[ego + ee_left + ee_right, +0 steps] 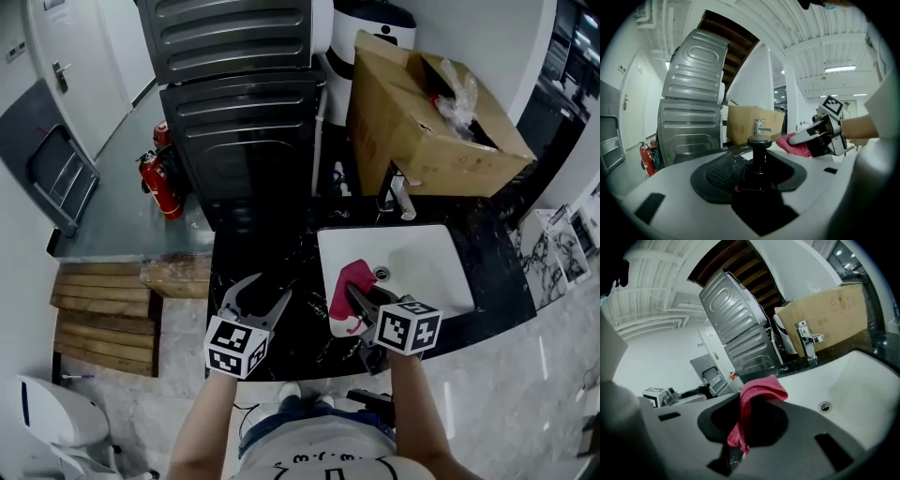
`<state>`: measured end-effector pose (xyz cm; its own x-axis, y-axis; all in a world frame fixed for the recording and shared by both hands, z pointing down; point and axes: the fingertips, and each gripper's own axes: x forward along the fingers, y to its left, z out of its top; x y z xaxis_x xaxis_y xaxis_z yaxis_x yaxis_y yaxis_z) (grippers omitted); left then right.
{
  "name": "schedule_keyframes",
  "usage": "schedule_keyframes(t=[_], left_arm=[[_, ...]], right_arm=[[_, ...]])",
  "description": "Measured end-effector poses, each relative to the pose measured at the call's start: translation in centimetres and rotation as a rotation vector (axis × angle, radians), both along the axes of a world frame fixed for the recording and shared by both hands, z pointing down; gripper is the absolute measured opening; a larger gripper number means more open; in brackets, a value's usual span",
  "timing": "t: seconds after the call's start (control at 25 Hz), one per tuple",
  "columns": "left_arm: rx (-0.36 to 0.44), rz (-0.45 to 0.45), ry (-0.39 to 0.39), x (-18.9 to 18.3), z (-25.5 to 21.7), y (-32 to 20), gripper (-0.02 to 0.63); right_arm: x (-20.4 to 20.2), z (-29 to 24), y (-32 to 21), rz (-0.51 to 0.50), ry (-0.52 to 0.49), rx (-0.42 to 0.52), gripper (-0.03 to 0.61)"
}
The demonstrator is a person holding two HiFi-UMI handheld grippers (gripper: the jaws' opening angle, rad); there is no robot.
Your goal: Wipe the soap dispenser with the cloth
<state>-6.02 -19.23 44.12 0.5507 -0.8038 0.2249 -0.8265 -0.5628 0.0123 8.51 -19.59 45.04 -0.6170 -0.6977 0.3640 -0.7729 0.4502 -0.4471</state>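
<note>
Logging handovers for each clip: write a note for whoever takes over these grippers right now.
Left gripper: jaws open. The black soap dispenser stands between them on the dark counter, and the pads are not pressing it.
Right gripper: shut on the red cloth, held over the left edge of the sink, apart from the dispenser.
Done: the cloth is in hand. Whether any wiping has happened does not show.
Left: probably steady the dispenser, bring the cloth onto it and wipe.
</note>
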Motion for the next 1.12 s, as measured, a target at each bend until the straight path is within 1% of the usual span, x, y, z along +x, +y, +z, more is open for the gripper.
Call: schedule_keyframes(t=[0.12, 0.28, 0.48, 0.68, 0.72, 0.76, 0.8, 0.84, 1.0, 1.12], left_arm=[[0.013, -0.021, -0.025, -1.4, -0.1, 0.9, 0.235], [0.017, -0.058, -0.027, -2.4, 0.1, 2.1, 0.218], [0.001, -0.052, -0.053, -0.5, 0.4, 2.1, 0.215], [-0.027, -0.127, -0.070, 0.4, 0.6, 0.4, 0.215], [-0.034, -0.139, -0.059, 0.4, 0.6, 0.2, 0.213], [-0.040, -0.149, -0.033, 0.4, 0.5, 0.1, 0.206], [-0.045, -0.158, 0.006, 0.3, 0.3, -0.1, 0.134], [-0.048, -0.163, 0.047, 0.1, 0.2, -0.2, 0.110], [-0.031, -0.166, 0.186, -0.8, -0.2, 0.1, 0.112], [-0.030, -0.206, 0.362, -3.0, -0.6, 0.4, 0.112]], right_arm=[[-0.2, 0.0, -0.2, -0.010, 0.000, 0.000, 0.048], [-0.4, 0.1, -0.2, -0.026, 0.000, -0.001, 0.049], [-1.2, 0.0, 0.0, -0.051, 0.003, 0.001, 0.049], [-2.0, -0.1, 0.4, -0.074, 0.008, 0.006, 0.049], [-2.1, -0.1, 0.5, -0.077, 0.010, 0.007, 0.049], [-2.2, -0.1, 0.6, -0.081, 0.011, 0.007, 0.049], [-2.3, 0.0, 0.7, -0.085, 0.012, 0.007, 0.048], [-2.4, 0.0, 0.8, -0.089, 0.012, 0.007, 0.049], [-3.4, 0.2, 1.3, -0.119, 0.011, 0.003, 0.049], [-4.6, 0.2, 1.7, -0.148, 0.007, 0.002, 0.049]])
